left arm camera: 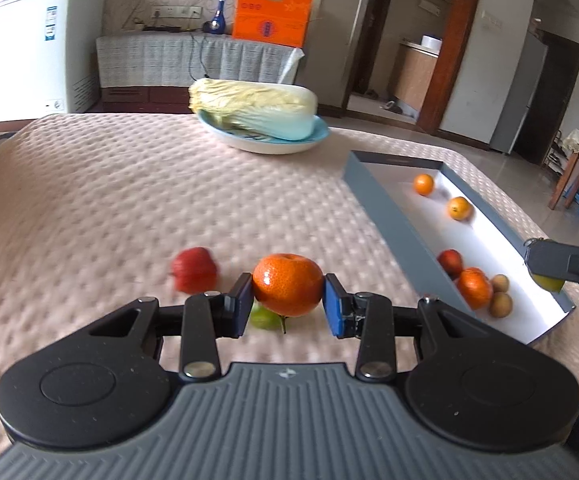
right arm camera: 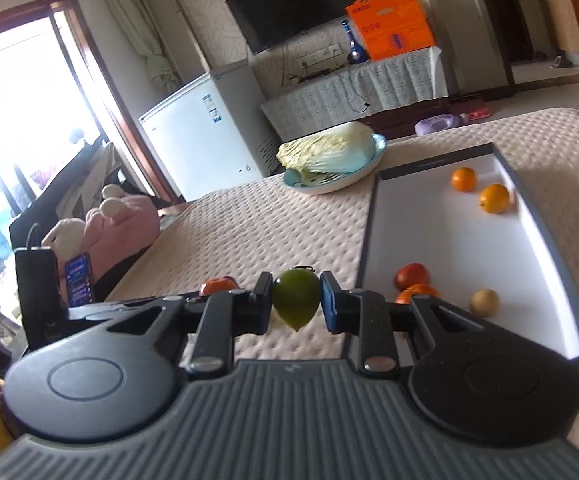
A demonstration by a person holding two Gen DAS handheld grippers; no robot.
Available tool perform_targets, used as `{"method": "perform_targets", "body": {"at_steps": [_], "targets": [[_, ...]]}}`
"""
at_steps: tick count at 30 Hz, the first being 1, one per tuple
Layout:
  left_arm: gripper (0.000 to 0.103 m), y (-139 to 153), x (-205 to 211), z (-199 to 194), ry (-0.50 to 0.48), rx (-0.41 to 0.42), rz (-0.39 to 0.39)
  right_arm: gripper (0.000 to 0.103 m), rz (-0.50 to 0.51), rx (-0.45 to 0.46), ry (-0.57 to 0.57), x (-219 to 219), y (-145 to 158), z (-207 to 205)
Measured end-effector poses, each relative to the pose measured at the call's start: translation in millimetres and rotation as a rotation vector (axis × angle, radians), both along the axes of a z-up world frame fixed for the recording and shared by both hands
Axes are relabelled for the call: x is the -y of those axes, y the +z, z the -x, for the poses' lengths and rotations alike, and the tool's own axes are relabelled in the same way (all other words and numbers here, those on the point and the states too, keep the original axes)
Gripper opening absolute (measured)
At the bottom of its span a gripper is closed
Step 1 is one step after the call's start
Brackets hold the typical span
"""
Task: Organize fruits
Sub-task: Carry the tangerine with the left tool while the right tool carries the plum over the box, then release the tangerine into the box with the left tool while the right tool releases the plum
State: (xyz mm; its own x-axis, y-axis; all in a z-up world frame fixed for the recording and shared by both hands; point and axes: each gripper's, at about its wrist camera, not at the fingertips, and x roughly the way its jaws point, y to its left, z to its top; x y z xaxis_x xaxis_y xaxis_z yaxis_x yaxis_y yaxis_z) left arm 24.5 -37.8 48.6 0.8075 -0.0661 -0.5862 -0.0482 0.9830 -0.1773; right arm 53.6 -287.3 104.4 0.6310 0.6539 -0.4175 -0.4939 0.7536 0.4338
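- The left gripper (left arm camera: 288, 304) is clamped on a tangerine (left arm camera: 288, 284), its blue pads pressing the fruit's two sides at its widest part; that grip looks meant to carry it without it rolling out.
- The right gripper (right arm camera: 296, 304) is clamped on a small green fruit (right arm camera: 296, 299), held clear of the bedspread (right arm camera: 249, 232) just beside the tray's near corner.
- The tray (left arm camera: 385, 200) lies at the right of the padded surface and already holds two oranges (left arm camera: 424, 184) at the far end and a red fruit, an orange one and small brown ones at the near end, so it is probably the collecting place, and both held fruits seem bound for it.
- A red fruit (left arm camera: 193, 270) lies loose on the bedspread, left of the held tangerine, and a green one (left arm camera: 263, 318) lies partly hidden under it; these are probably still to be gathered.
- A cabbage (left arm camera: 253, 106) on a blue plate (left arm camera: 265, 144) sits farther back, apart from the fruit.
- The red fruit is smeared by blur, so its kind is unclear.
- In the left view the right gripper enters only at the right edge, cut off, with a sliver of green showing.
- The right gripper's own body hides part of the tray's near fruits.
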Motion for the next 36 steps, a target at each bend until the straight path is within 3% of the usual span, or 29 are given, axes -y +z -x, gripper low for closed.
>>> {"method": "perform_targets", "body": {"at_steps": [9, 20, 36], "targets": [[0.043, 4, 48, -8, -0.086, 0.037, 0.004, 0.028, -0.024, -0.005, -0.092, 33, -2, 3], [0.043, 11, 92, -31, -0.209, 0.099, 0.012, 0.028, 0.007, -0.024, -0.159, 45, -5, 1], [0.043, -9, 126, -101, -0.238, 0.047, 0.053, 0.028, 0.015, -0.039, -0.175, 58, -9, 5]]}}
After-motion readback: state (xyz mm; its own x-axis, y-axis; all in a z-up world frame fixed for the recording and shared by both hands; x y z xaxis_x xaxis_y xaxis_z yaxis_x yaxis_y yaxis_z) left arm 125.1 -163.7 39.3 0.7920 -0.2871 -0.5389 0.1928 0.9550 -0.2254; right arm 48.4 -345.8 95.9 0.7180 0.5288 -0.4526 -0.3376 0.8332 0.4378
